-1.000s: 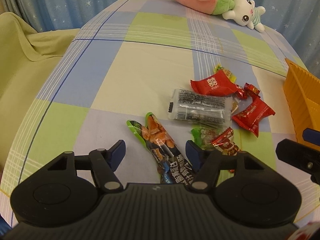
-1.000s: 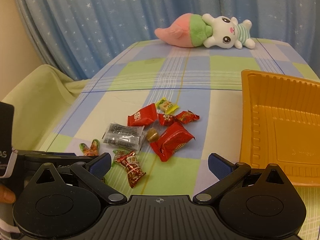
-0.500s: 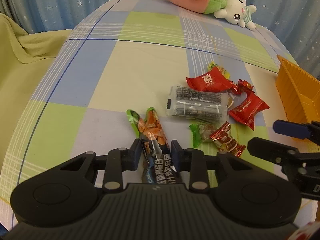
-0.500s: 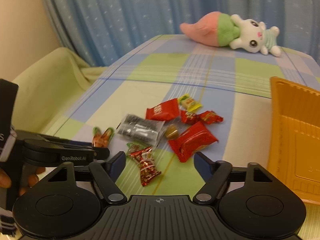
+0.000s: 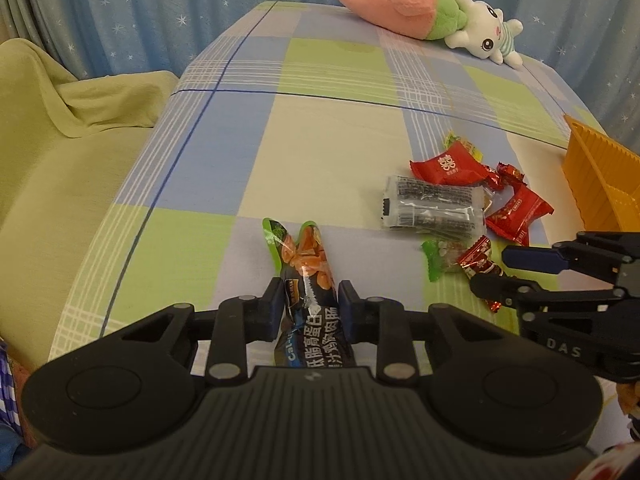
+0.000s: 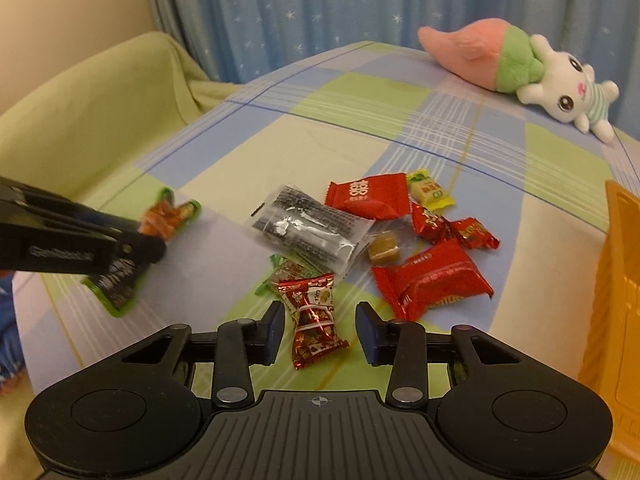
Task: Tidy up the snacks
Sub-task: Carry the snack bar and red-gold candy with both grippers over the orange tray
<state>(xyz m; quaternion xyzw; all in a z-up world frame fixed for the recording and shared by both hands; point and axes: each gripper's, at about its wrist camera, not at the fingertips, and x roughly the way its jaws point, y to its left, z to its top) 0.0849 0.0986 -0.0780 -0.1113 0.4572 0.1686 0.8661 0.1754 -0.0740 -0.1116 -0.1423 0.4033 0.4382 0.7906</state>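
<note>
Checked cloth: blue, green and cream bedspread (image 5: pixel 328 148) carrying everything, snacks piled toward its right side
Left gripper (image 5: pixel 308 310): angled steeply down, jaws still closing, pads already clamped on the dark sausage snack pack (image 5: pixel 310 280), which sits nearer the cloth's left edge than the rest
Right gripper (image 6: pixel 320 330): also tilted down, jaws closing around the red twist-wrapped candy (image 6: pixel 314 320); looks like a small gap on the right pad, so not pinched yet
Pile: clear black-print packet (image 6: pixel 308 232), two red pillow packs (image 6: pixel 432 282), yellow candy (image 6: pixel 430 190), all just beyond that candy
Orange tray (image 6: pixel 612 300): at the right edge
Plush toy (image 6: pixel 520 64): at the far edge, well apart from the snacks
</note>
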